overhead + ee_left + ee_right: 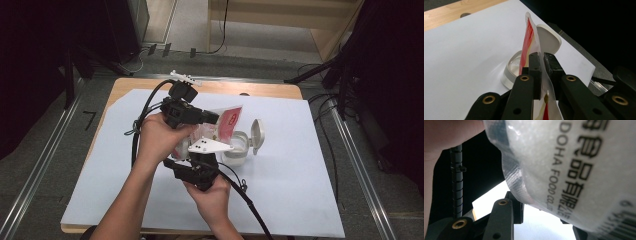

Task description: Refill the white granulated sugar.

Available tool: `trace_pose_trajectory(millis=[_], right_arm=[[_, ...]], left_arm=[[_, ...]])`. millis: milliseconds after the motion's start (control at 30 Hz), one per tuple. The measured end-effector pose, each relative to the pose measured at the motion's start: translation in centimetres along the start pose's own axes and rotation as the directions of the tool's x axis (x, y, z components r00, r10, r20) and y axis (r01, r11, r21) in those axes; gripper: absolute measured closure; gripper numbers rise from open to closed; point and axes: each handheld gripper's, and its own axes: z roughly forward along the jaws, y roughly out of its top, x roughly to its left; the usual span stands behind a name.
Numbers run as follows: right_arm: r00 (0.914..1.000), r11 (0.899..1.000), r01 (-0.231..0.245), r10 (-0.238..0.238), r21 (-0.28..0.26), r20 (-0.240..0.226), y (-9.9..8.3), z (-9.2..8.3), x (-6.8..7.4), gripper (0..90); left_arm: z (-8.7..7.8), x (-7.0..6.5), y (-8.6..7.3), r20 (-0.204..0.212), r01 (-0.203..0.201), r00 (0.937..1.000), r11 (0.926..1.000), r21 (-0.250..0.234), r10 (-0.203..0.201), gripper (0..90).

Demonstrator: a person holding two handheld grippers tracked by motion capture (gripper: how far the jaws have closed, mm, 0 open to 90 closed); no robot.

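- Left gripper view: your left gripper (543, 62) is clamped on the clear, red-printed pouch (527, 40), held on edge above the open white container (514, 67) on the counter (461, 50).
- Your right gripper (539, 212) is clamped on the pouch's white-grained, black-lettered bottom.

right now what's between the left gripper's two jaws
In the left gripper view, the left gripper is shut on the thin edge of a red and clear food packet, held on edge over the open white container.

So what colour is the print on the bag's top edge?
Red with a cream stripe on the clear bag, best in the left gripper view.
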Motion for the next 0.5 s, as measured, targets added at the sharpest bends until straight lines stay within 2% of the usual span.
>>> trace_pose_trajectory(millis=[500], right_arm=[[1.0000,1.000,0.002,-0.002,0.002,0.000,0.01,0.05,0.16,63.9]], left_arm=[[-0.10,0.02,-0.07,0.006,0.005,1.0000,1.0000,-0.004,-0.005,85.6]])
